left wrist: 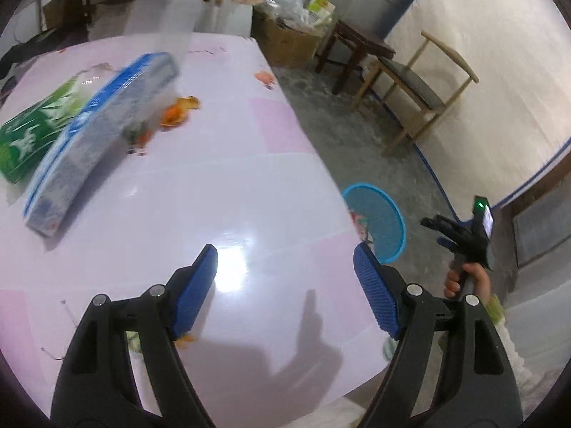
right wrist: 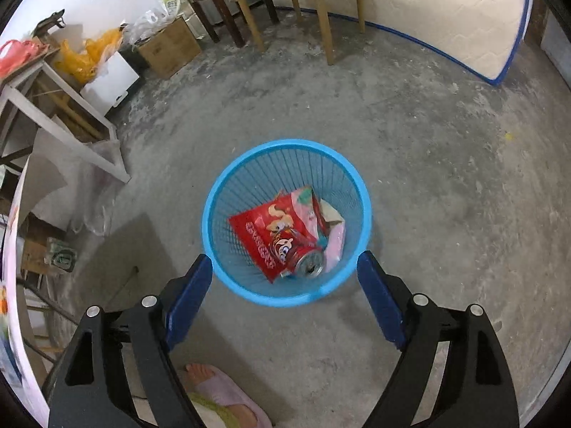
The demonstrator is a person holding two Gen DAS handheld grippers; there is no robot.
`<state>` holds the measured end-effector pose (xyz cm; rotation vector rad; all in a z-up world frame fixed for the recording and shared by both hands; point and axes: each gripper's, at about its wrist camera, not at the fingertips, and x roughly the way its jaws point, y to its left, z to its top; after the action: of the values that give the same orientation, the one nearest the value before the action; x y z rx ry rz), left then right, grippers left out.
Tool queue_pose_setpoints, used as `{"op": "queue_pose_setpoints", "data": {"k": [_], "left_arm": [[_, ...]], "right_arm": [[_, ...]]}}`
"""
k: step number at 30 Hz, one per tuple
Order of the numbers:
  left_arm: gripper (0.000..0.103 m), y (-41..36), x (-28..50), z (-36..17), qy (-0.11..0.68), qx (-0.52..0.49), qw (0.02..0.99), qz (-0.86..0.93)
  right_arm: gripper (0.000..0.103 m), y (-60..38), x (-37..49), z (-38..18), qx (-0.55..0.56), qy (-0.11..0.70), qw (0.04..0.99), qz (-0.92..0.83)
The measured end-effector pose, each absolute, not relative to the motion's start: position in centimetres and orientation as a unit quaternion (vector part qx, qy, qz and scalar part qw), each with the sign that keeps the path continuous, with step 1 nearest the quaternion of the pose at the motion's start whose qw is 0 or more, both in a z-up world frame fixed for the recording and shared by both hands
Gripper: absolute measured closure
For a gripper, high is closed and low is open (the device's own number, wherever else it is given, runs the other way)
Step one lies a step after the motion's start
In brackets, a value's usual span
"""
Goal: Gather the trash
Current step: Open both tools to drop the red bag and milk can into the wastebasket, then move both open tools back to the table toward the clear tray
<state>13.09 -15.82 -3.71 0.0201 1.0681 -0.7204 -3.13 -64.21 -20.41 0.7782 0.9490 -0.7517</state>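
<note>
The right hand-held gripper (right wrist: 285, 271) is hanging open and empty above the blue basket (right wrist: 214, 192), which is already holding a red snack bag (right wrist: 266, 230) and a can (right wrist: 305, 262). The left hand-held gripper (left wrist: 285, 267) is hovering open over the bench (left wrist: 232, 185). Orange peel (left wrist: 178, 110) is awaiting a centred, low pinch. Lettering on the blue box (left wrist: 103, 132) and green box (left wrist: 32, 132) is blurred, unreadable.

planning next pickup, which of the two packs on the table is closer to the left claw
The blue pack: it lies nearer the left claw, while the green pack sits behind it toward the table's far edge.
</note>
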Motion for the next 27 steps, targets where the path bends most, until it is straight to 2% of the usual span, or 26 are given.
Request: {"op": "queue_pose_setpoints", "data": {"k": [11,18,20,27], "left_arm": [[0.026,-10.1,12.5,-2.6,0.455,0.012,0.832,-0.318],[0.023,-5.3,11.7,-2.0,0.429,-0.007,0.857,-0.285],[0.02,-3.9,11.6,-1.9,0.423,-0.01,0.864,-0.273],[0.019,1.3,13.2,-1.4,0.391,-0.03,0.89,-0.231]], "right_arm": [[0.021,-58.1,-5.9,-13.6,0.359,0.389,0.793,-0.302],[0.019,-51.9,-0.4,-8.0,0.32,0.372,0.841,-0.228],[0.016,-48.9,1.6,-6.3,0.297,0.368,0.86,-0.192],[0.015,-38.6,8.0,-1.8,0.198,0.369,0.905,-0.077]]}}
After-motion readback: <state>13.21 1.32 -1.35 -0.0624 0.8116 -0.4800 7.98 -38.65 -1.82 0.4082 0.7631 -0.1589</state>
